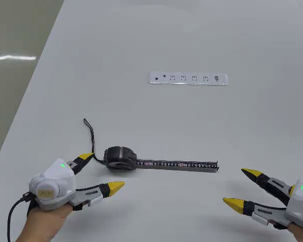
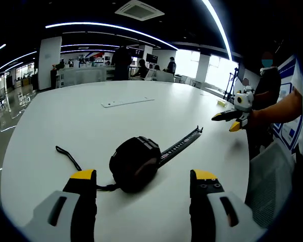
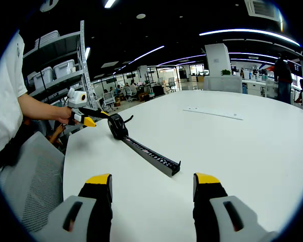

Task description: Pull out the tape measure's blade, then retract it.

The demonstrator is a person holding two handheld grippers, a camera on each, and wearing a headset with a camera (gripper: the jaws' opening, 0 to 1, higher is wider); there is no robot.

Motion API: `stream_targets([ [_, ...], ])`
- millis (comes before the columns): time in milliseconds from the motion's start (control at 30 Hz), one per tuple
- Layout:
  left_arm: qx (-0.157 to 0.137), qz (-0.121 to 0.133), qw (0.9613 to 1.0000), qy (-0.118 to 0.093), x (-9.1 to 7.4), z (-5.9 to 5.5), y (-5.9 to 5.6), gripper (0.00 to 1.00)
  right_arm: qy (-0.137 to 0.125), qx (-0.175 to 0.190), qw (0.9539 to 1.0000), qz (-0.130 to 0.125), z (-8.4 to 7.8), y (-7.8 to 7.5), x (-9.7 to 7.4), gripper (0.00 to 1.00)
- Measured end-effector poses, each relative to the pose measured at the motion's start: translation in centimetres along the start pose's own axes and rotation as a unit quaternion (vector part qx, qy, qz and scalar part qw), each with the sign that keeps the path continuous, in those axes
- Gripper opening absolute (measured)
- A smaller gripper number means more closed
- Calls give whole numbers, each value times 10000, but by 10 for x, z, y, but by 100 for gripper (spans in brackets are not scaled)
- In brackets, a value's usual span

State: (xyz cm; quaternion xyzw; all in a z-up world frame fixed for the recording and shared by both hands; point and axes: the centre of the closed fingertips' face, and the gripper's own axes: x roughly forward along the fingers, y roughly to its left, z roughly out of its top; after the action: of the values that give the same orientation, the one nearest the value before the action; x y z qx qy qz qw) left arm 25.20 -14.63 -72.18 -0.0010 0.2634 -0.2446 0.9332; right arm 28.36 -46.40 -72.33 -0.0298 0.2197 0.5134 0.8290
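A black tape measure (image 1: 120, 157) lies on the white table (image 1: 156, 40), its blade (image 1: 178, 165) drawn out to the right and flat on the surface. A black wrist strap (image 1: 90, 132) trails behind the case. My left gripper (image 1: 103, 171) is open just left of the case, its yellow-tipped jaws either side of the strap end; in its own view the case (image 2: 135, 163) sits just ahead between the open jaws. My right gripper (image 1: 244, 187) is open too, a short way right of the blade's hooked end (image 3: 175, 168), touching nothing.
A white power strip (image 1: 188, 78) lies flat further back on the table. The table's left edge (image 1: 25, 101) drops to a glossy floor. Shelving with storage boxes (image 3: 55, 68) stands behind the person in the right gripper view.
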Motion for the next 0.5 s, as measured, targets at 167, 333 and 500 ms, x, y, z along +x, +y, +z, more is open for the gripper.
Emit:
stream_targets([
  [167, -136, 136, 9998, 9, 1, 0, 0, 74, 23, -4, 10000, 17, -1, -1, 4, 65],
  [333, -356, 260, 9990, -38, 4, 1, -2, 75, -2, 9, 10000, 28, 0, -2, 6, 65],
  [500, -525, 412, 9977, -102, 8, 4, 0, 76, -9, 20, 10000, 24, 0, -4, 9, 65],
])
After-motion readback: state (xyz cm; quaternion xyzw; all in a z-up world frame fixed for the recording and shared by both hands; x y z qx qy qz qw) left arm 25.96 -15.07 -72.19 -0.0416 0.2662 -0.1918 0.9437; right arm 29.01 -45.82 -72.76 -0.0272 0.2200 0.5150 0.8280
